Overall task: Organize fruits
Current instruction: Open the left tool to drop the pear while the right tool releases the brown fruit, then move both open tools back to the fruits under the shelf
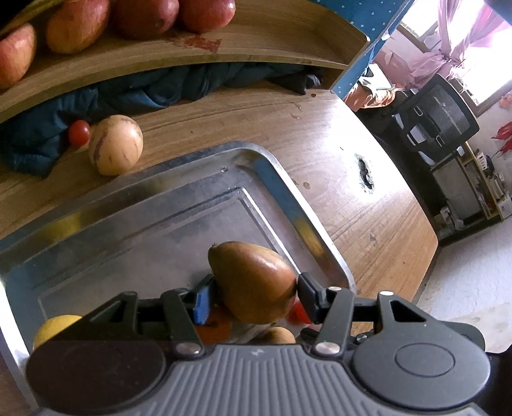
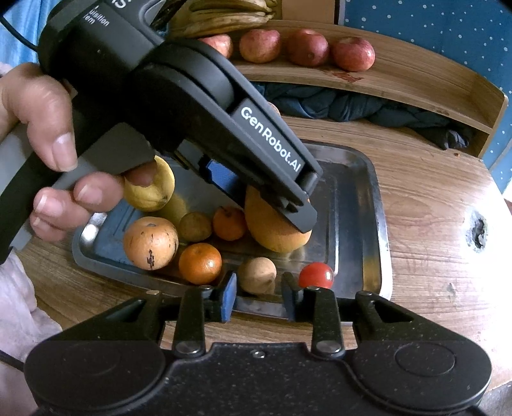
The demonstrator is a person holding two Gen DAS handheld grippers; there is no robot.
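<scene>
My left gripper [image 1: 252, 296] is shut on a brown-yellow mango [image 1: 252, 281] and holds it over the steel tray [image 1: 192, 179]. In the right wrist view the left gripper [image 2: 256, 198] holds the mango [image 2: 272, 230] above the tray [image 2: 361, 204]. The tray holds oranges [image 2: 200, 263], a spotted orange fruit [image 2: 150, 242], a yellow fruit [image 2: 150, 192], small brown fruits [image 2: 257, 274] and a cherry tomato [image 2: 316, 275]. My right gripper [image 2: 259, 299] is open and empty at the tray's near edge, in front of a small brown fruit.
A pale striped melon [image 1: 116, 144] and a cherry tomato [image 1: 78, 132] lie on the wooden table behind the tray. A wooden shelf [image 2: 400, 80] carries red apples [image 2: 352, 52] and bananas [image 2: 224, 16]. Blue cloth [image 2: 352, 108] lies under it. The table edge is at right.
</scene>
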